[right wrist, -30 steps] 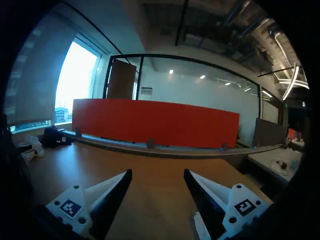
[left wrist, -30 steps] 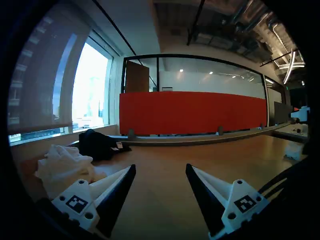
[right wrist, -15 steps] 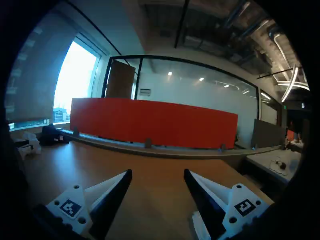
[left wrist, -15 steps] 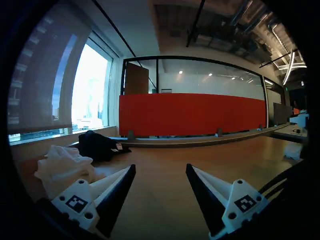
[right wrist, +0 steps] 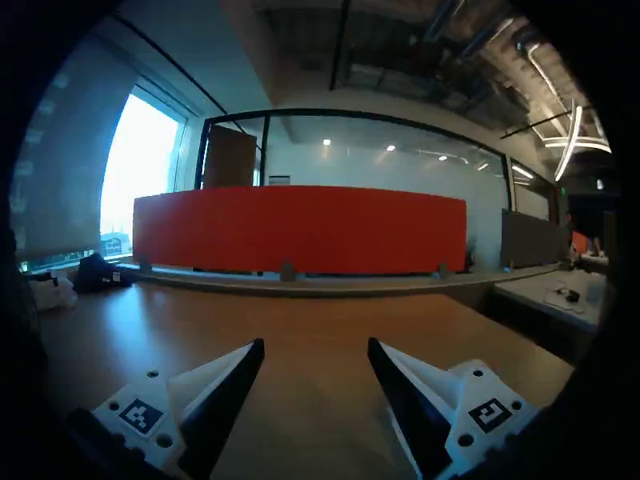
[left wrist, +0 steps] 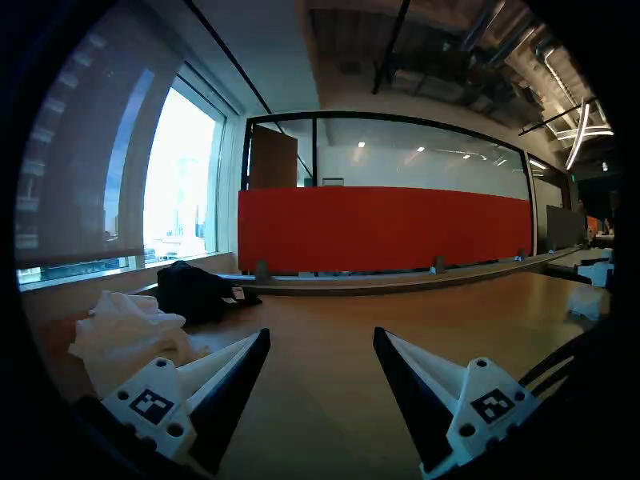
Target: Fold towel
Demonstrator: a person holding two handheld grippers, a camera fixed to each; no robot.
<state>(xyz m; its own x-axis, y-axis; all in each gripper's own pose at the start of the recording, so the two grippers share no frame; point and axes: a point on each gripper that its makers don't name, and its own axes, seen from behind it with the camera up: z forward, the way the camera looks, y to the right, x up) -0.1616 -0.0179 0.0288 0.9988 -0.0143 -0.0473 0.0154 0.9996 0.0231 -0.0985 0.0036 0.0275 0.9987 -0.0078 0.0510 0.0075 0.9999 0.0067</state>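
Evidently the fold is not yet begun: the left gripper (left wrist: 320, 331) and right gripper (right wrist: 314, 342) are held spread and empty over the table (left wrist: 480, 304), the towel (left wrist: 128, 336) (apparently a crumpled white heap) is seen lying left of the former, and a reach to it is called for.

This is an open-plan office: a long wooden worktop (left wrist: 320, 384) runs up to a red divider screen (left wrist: 384, 228), with a glass-walled room (left wrist: 416, 152) behind it. Bare pipes and ducts (left wrist: 480, 56) cross the ceiling, a tall window (left wrist: 180, 176) looks onto city towers, and another desk (right wrist: 552, 300) stands off to the side.
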